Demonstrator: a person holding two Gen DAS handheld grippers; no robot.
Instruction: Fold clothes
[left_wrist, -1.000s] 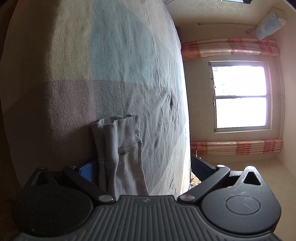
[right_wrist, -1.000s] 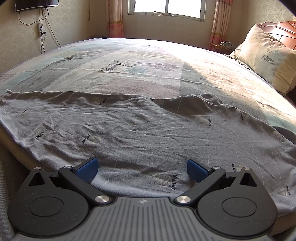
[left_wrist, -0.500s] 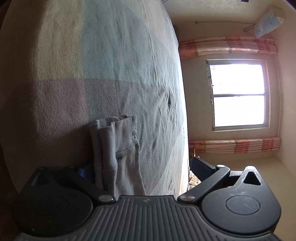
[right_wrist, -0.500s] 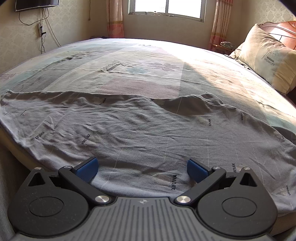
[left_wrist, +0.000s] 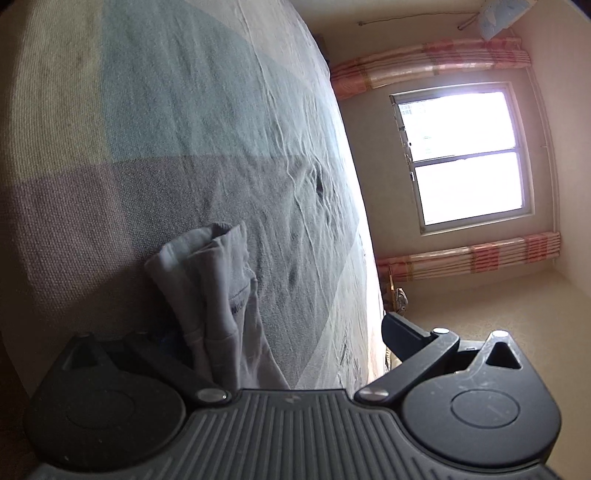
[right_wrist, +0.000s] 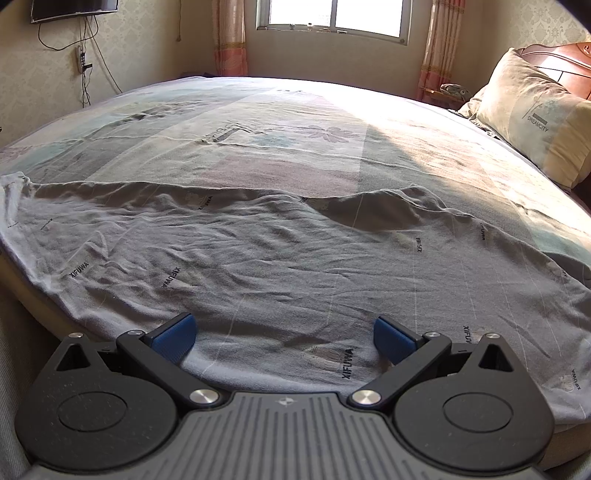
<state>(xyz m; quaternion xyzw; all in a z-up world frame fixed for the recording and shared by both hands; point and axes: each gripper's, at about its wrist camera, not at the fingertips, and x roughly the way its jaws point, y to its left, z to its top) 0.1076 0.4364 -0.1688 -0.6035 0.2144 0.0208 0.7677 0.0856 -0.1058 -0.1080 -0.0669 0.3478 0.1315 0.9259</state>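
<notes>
At the far left of the bed (right_wrist: 332, 122), the left gripper (left_wrist: 280, 332) has its jaws wide, and the bunched cuff (left_wrist: 218, 280) of the grey garment (right_wrist: 280, 258) seems to lean on its left finger; compared with a second ago little has changed. The garment lies spread flat along the near edge. The right gripper (right_wrist: 282, 334) hovers over the hem, jaws wide, so the fold is probably not yet begun.

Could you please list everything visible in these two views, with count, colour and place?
Garment: one, grey with dark lettering, spread flat along the bed's near edge.
Bed sheet: one, pale patchwork, covering the bed.
Pillow: one, beige, far right at the headboard.
Window: one, bright, far wall.
Curtains: two, pink striped, beside the window.
Screen: one, black, upper left wall.
Left tongs: black, open, bunched grey cloth against one finger.
Right tongs: blue pads, open, over the garment's hem.
</notes>
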